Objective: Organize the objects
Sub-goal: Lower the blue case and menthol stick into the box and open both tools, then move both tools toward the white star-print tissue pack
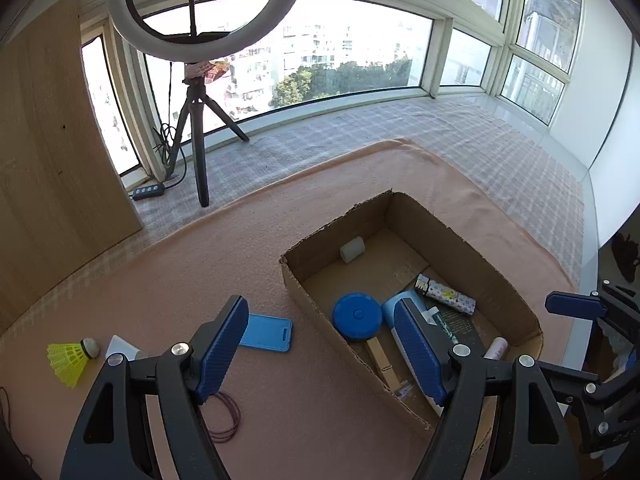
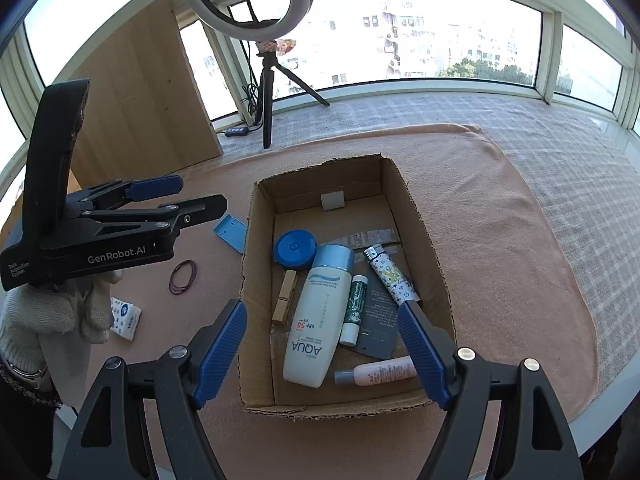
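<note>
A cardboard box (image 2: 424, 216) (image 1: 472, 248) sits on the peach mat. It holds a white sunscreen bottle (image 2: 316, 320), a blue round case (image 2: 295, 249) (image 1: 357, 316), a wooden clothespin (image 2: 285, 297), a green lip balm (image 2: 354, 308), a patterned lighter (image 2: 390, 274), a small pink bottle (image 2: 380, 371) and a white block (image 2: 333, 200). Left of the box lie a blue card holder (image 1: 266, 333) (image 2: 231, 233), red rubber bands (image 2: 183, 277), a white packet (image 2: 125, 317) and a yellow shuttlecock (image 1: 71, 361). My left gripper (image 1: 320, 354) is open and empty above the box's left wall. My right gripper (image 2: 320, 354) is open and empty over the box.
A ring light on a tripod (image 1: 198, 120) stands at the back left beside a wooden board (image 1: 48, 152). A checked cloth (image 1: 460, 136) covers the sill under the windows. The table edge runs along the right (image 2: 600, 400).
</note>
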`<state>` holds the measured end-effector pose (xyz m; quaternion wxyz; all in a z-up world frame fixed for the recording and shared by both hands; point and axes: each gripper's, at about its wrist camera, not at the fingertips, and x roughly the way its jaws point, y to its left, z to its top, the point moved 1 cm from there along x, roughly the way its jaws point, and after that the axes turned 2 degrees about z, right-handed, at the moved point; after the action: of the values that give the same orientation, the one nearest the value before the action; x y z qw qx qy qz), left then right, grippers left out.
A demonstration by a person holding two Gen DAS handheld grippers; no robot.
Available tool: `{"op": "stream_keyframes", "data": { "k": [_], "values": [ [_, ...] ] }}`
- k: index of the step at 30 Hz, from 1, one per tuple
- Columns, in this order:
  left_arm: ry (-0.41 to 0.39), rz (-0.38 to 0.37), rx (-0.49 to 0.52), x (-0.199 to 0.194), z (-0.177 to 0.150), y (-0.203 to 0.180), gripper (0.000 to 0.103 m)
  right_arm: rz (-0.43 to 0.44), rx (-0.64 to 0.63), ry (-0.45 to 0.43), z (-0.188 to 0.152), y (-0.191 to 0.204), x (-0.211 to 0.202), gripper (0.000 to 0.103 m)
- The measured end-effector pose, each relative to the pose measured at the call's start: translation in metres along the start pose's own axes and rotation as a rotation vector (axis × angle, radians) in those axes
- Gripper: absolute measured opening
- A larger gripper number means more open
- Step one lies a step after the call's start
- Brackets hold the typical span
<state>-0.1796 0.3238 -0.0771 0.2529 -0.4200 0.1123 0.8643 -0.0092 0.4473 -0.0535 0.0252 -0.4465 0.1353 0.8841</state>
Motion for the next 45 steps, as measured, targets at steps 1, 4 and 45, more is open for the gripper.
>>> {"op": "stream_keyframes", "data": {
  "k": [1, 4, 45],
  "values": [
    [0.000, 0.002, -0.006, -0.003, -0.002, 0.004, 0.078, 0.001, 0.001, -0.009, 0.000, 0.002, 0.000, 0.075],
    [0.000, 0.017, -0.025, -0.011, -0.011, 0.018, 0.078, 0.010, 0.009, -0.033, 0.003, 0.008, 0.000, 0.075],
    [0.204, 0.077, -0.414, -0.061, -0.222, 0.215, 0.078, 0.353, -0.042, 0.287, 0.007, 0.171, 0.134, 0.063]
  ]
}}
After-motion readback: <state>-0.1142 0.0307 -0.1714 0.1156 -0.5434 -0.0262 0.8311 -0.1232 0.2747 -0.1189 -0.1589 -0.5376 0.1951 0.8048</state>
